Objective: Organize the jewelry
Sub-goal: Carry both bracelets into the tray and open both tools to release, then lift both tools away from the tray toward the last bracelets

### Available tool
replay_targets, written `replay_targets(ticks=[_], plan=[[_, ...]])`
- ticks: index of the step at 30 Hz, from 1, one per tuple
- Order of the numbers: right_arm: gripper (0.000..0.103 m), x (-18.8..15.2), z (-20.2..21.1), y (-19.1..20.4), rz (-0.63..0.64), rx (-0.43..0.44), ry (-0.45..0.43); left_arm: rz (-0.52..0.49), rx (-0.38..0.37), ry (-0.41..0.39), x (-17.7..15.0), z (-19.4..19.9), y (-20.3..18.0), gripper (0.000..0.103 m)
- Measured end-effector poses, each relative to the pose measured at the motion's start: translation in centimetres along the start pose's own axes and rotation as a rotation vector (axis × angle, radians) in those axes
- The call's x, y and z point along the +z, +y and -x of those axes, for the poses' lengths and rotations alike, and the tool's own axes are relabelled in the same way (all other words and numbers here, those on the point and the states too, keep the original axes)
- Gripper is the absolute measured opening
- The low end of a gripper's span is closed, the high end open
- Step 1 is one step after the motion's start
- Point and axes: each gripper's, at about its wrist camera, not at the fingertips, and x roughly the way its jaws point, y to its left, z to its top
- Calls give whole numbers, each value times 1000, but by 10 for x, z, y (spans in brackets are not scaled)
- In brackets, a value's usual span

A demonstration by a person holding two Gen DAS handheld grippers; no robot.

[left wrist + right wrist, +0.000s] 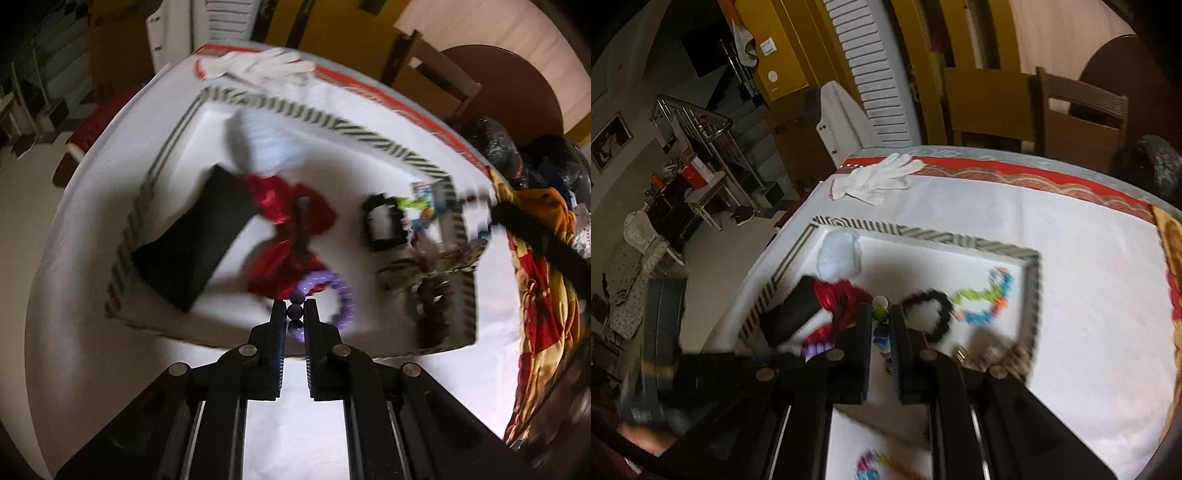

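A white tray with a striped rim (369, 133) (923, 232) lies on the white cloth. In it are a black pouch (192, 236) (792, 314), a red pouch (291, 221) (842, 295), a pale blue pouch (266, 144) (838, 258), a black bracelet (382, 225) (934, 314) and a multicoloured bead strand (986, 299). My left gripper (295, 312) is shut on a purple bead bracelet (332, 291), held above the tray's near part. My right gripper (881, 317) is shut on a multicoloured bead strand (881, 314) over the tray.
White gloves (258, 66) (879, 177) lie at the table's far edge. A patterned orange cloth (539, 295) covers the right side. Brownish jewelry (428, 273) (997, 354) sits in the tray's near right corner. Chairs (1071, 118) stand behind the table.
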Motion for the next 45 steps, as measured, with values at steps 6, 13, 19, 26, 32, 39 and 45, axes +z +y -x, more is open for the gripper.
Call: replay_targets(ticks=[6, 13, 19, 26, 32, 39, 45], plan=[[9, 34, -61, 2, -34, 41, 38, 17, 7, 11, -4, -3, 19, 22], [10, 37, -125, -28, -98, -90, 112, -6, 26, -8, -1, 0, 20, 22], [13, 25, -141, -42, -132, -161, 155, -36, 71, -25, -1, 1, 15, 25], [41, 19, -99, -23, -83, -140, 76, -55, 107, -67, -2, 10, 9, 46], [54, -4, -40, -7, -43, -138, -9, -65, 138, -117, -12, 27, 0, 46], [59, -44, 19, -3, -79, -162, -72, -87, 168, -168, -32, 47, -20, 46], [63, -83, 65, -1, -85, -194, -103, -93, 171, -190, -56, 62, -40, 46]])
